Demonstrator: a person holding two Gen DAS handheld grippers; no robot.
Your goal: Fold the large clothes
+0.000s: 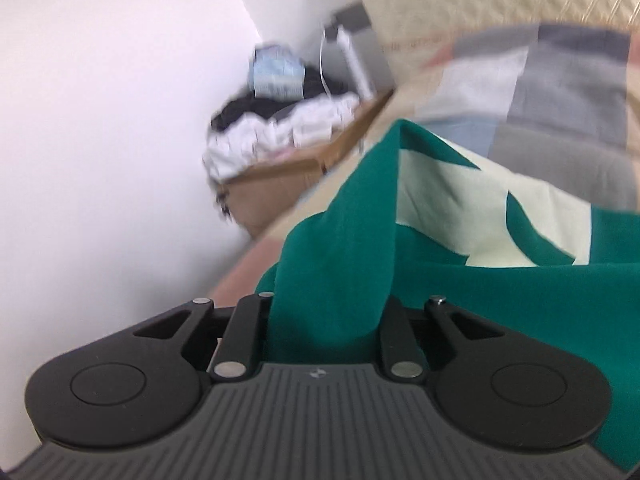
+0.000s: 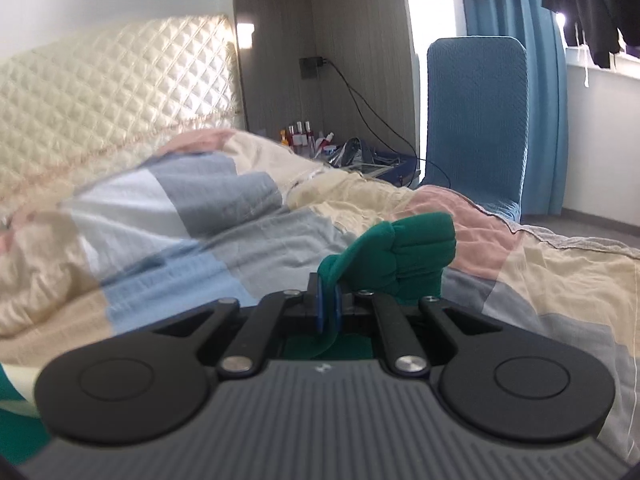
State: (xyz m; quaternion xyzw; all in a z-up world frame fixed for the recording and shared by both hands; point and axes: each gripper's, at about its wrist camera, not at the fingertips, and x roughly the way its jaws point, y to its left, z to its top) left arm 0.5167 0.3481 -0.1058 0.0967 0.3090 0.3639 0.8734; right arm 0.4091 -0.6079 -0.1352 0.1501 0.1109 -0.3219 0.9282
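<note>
The large garment (image 1: 460, 292) is deep green with a pale cream block pattern and lies rumpled on the bed. In the left wrist view a ridge of it rises straight out of my left gripper (image 1: 324, 320). The cloth covers the fingertips, and the gripper looks shut on this fold. In the right wrist view my right gripper (image 2: 329, 304) has its blue pads (image 2: 320, 312) pressed together on a thin edge of the green garment (image 2: 408, 256). A bunched lump of the garment hangs just beyond the pads, above the quilt.
A patchwork quilt (image 2: 180, 240) in blue, grey, pink and cream covers the bed, with a cream quilted headboard (image 2: 112, 92) behind. A blue chair (image 2: 476, 120) and a cluttered nightstand (image 2: 312, 140) stand right of the bed. A cardboard box of clothes (image 1: 280, 184) sits by the white wall (image 1: 100, 120).
</note>
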